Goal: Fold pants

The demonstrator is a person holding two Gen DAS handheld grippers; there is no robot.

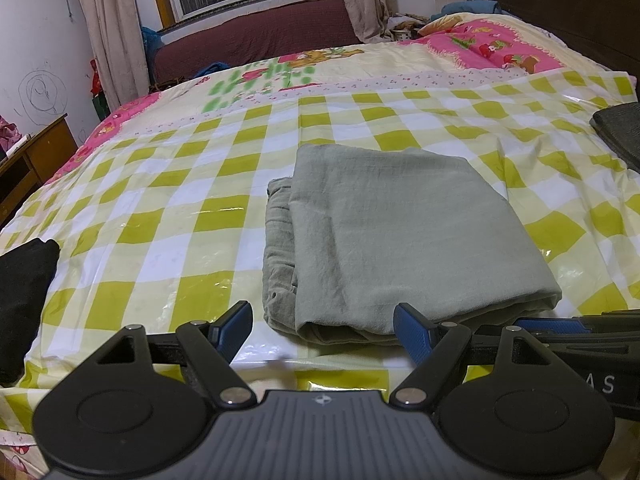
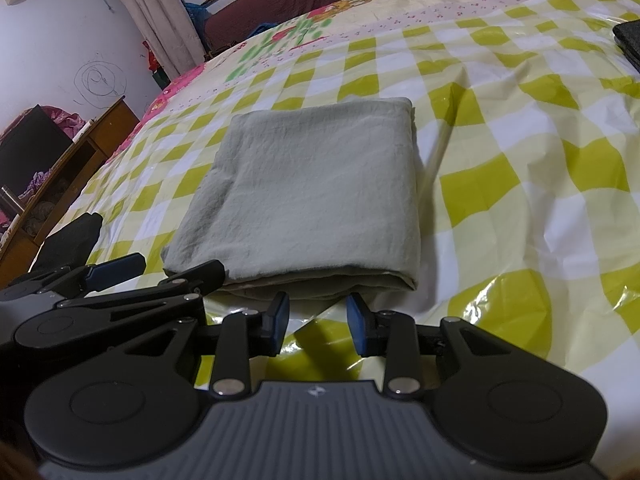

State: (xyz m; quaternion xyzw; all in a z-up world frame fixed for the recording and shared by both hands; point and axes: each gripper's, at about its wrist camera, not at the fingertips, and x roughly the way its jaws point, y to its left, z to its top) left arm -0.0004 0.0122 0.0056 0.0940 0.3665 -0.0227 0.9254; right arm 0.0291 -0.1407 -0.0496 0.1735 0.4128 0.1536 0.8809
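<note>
The grey-green pants (image 1: 400,232) lie folded into a thick rectangle on the yellow-and-white checked plastic sheet (image 1: 160,208) that covers the bed. My left gripper (image 1: 324,330) stands wide open at the pants' near edge, with its blue fingers on either side of the left front corner and not pressing on the cloth. In the right wrist view the pants (image 2: 312,192) lie straight ahead. My right gripper (image 2: 319,314) is open, its jaws a narrow way apart just short of the fold's near edge, with only the sheet between them. The left gripper (image 2: 160,270) shows at the left.
A black garment (image 1: 24,292) lies at the sheet's left edge. A dark flat object (image 1: 620,128) sits at the far right. Beyond the sheet lie a cartoon-print quilt (image 1: 480,48) and a dark headboard (image 1: 580,4). A wooden desk (image 2: 80,152) stands left of the bed.
</note>
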